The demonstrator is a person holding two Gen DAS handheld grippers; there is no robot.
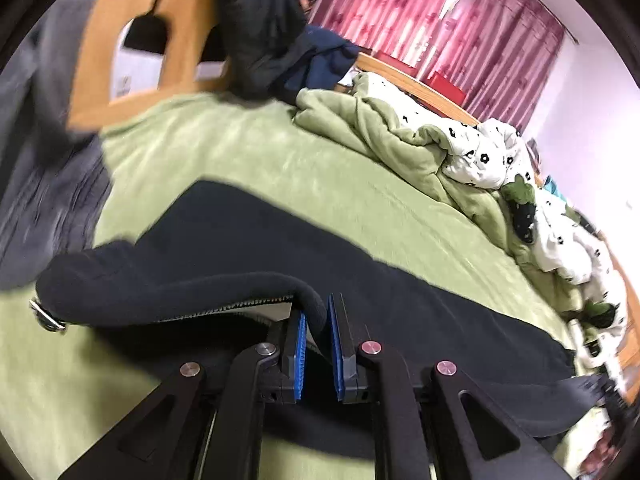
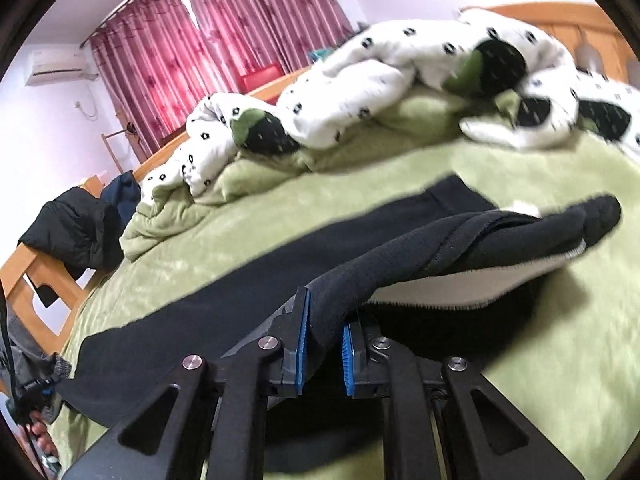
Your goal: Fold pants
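Both tongs clamp the black pants: left tongs point(image 1: 318, 320), right tongs point(image 2: 325, 332). Pants point(image 1: 248, 232) stretch across the green bed point(image 1: 240, 152), crumpled quilt point(image 1: 472, 152) beyond. Only the right view shows what looks like an air conditioner point(image 2: 56, 67).

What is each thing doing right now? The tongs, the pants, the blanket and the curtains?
Left tongs: shut on the pants' edge.
Right tongs: shut on the pants' edge.
Pants: black, pinched edge lifted, rest lying on the bed.
Green blanket: bunched up.
Curtains: drawn closed.
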